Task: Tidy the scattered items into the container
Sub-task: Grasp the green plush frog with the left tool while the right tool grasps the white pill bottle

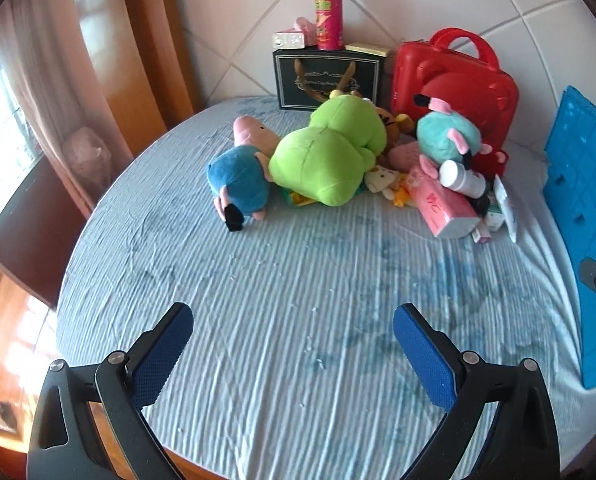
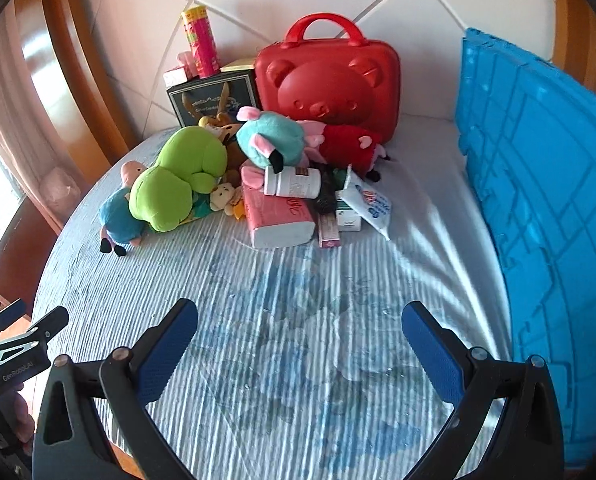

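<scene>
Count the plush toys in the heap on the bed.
At least 6: blue-bodied pig far left, green plush beside it, brown one behind, small cream bear in front, teal plush centre, red-dressed one right. Others may be buried.

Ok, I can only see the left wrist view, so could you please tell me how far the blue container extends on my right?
Observer: In the right wrist view the blue container fills the whole right side, with its ribbed wall facing the pile; no opening shows.
Operator: Thank you. What lies to the right of the pink tissue pack?
Observer: A slim pink box, a white and green box and a white pouch with blue print on its face.
Operator: And is the right gripper free?
Observer: Yes, it is open and empty above the bare sheet.
</scene>
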`<state>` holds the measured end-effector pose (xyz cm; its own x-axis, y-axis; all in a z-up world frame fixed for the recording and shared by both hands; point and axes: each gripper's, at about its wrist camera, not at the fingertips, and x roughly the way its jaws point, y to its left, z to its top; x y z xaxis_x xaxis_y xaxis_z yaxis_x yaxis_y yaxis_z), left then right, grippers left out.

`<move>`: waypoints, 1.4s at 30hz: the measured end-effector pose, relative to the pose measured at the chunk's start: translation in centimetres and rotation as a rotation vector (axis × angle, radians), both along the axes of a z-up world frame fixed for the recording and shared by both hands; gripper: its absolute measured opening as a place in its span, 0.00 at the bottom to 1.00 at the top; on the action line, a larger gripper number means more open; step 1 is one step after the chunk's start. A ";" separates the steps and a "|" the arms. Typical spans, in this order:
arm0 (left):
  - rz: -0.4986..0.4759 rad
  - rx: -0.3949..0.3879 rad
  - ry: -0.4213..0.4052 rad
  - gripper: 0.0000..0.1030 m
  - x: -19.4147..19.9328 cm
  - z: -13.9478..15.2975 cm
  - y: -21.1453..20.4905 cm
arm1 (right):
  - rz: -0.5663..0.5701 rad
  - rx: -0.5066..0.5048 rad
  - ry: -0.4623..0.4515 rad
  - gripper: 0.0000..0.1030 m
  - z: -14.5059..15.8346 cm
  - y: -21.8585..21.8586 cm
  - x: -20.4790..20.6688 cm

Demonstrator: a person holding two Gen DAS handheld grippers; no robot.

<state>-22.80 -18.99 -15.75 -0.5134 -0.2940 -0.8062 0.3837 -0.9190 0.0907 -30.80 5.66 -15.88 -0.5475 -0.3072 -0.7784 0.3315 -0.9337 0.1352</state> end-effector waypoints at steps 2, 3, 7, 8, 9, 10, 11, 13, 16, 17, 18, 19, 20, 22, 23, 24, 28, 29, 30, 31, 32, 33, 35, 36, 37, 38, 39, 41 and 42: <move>0.018 0.004 0.006 0.99 -1.1 0.2 -1.7 | 0.019 0.010 0.004 1.00 0.1 -1.4 -1.1; 0.023 0.008 0.008 0.99 -1.8 0.3 -2.6 | 0.019 0.012 0.008 1.00 0.2 -2.1 -1.8; -0.003 0.002 0.033 0.99 -5.0 0.8 -6.0 | -0.012 0.028 0.019 1.00 0.7 -3.8 -3.3; -0.015 0.002 0.042 0.99 -6.2 1.0 -6.9 | -0.037 0.045 0.022 1.00 0.8 -4.1 -3.7; -0.025 0.004 0.048 0.99 -7.4 1.2 -7.7 | -0.066 0.056 0.020 1.00 0.8 -4.1 -4.2; -0.032 0.006 0.052 0.99 -8.3 1.3 -8.4 | -0.095 0.059 0.012 1.00 0.7 -4.2 -4.8; -0.047 0.012 0.057 0.99 -9.4 1.4 -9.1 | -0.121 0.057 0.001 1.00 0.6 -4.3 -5.3; -0.080 0.017 0.064 0.99 -11.3 1.4 -10.0 | -0.158 0.067 -0.012 1.00 0.3 -4.8 -6.3; -0.129 0.029 0.046 0.99 -13.8 0.5 -10.0 | -0.190 0.079 -0.018 1.00 -0.3 -5.5 -7.5; -0.143 0.035 0.038 0.99 -14.5 0.0 -9.8 | -0.196 0.077 -0.023 1.00 -0.5 -5.7 -7.9; -0.159 0.040 0.029 0.99 -15.3 -0.6 -9.4 | -0.197 0.081 -0.028 1.00 -0.8 -5.9 -8.4; -0.175 0.045 0.019 0.99 -16.1 -1.1 -9.0 | -0.196 0.090 -0.033 1.00 -1.0 -6.2 -8.9; -0.192 0.047 0.007 0.99 -16.9 -1.7 -8.5 | -0.193 0.098 -0.037 1.00 -1.3 -6.5 -9.5; -0.221 0.046 -0.015 0.99 -18.8 -2.8 -7.4 | -0.182 0.102 -0.045 1.00 -1.8 -6.9 -10.6; -0.232 0.043 -0.024 0.99 -19.6 -3.2 -7.1 | -0.180 0.103 -0.049 1.00 -2.1 -7.1 -11.3; -0.242 0.040 -0.029 0.99 -20.4 -3.4 -6.9 | -0.177 0.106 -0.055 1.00 -2.4 -7.2 -12.0; -0.266 0.029 -0.053 0.99 -24.2 -4.6 -5.9 | -0.162 0.118 -0.084 1.00 -4.2 -7.5 -15.0; -0.268 0.025 -0.064 0.99 -25.1 -5.0 -5.7 | -0.159 0.115 -0.096 1.00 -4.8 -7.5 -15.9; -0.269 0.018 -0.079 0.99 -26.1 -5.5 -5.6 | -0.156 0.112 -0.107 1.00 -5.4 -7.6 -16.7; -0.271 0.012 -0.091 0.99 -26.9 -5.9 -5.6 | -0.151 0.108 -0.116 1.00 -5.9 -7.7 -17.3; -0.271 0.003 -0.105 0.99 -27.7 -6.4 -5.7 | -0.144 0.106 -0.124 1.00 -6.5 -7.9 -18.1; -0.268 -0.006 -0.119 0.99 -28.4 -7.0 -5.8 | -0.137 0.107 -0.134 1.00 -7.0 -8.1 -18.8; -0.262 -0.008 -0.142 0.99 -29.6 -7.9 -6.0 | -0.128 0.106 -0.146 1.00 -8.0 -8.5 -20.0; -0.262 -0.002 -0.153 0.99 -30.1 -8.4 -6.0 | -0.127 0.109 -0.148 1.00 -8.4 -8.7 -20.5; -0.263 0.002 -0.164 0.99 -30.5 -8.9 -6.0 | -0.127 0.112 -0.151 1.00 -8.8 -8.8 -21.0; -0.264 0.002 -0.170 0.99 -30.8 -9.3 -6.0 | -0.127 0.113 -0.154 1.00 -9.2 -8.8 -21.5; -0.267 -0.004 -0.171 0.99 -31.0 -9.6 -5.8 | -0.126 0.111 -0.159 1.00 -9.6 -8.8 -21.9; -0.276 -0.020 -0.171 0.99 -31.1 -9.9 -5.6 | -0.123 0.114 -0.169 1.00 -10.3 -8.9 -22.6; -0.280 -0.024 -0.170 0.98 -31.2 -9.9 -5.5 | -0.121 0.116 -0.173 1.00 -10.6 -8.9 -22.8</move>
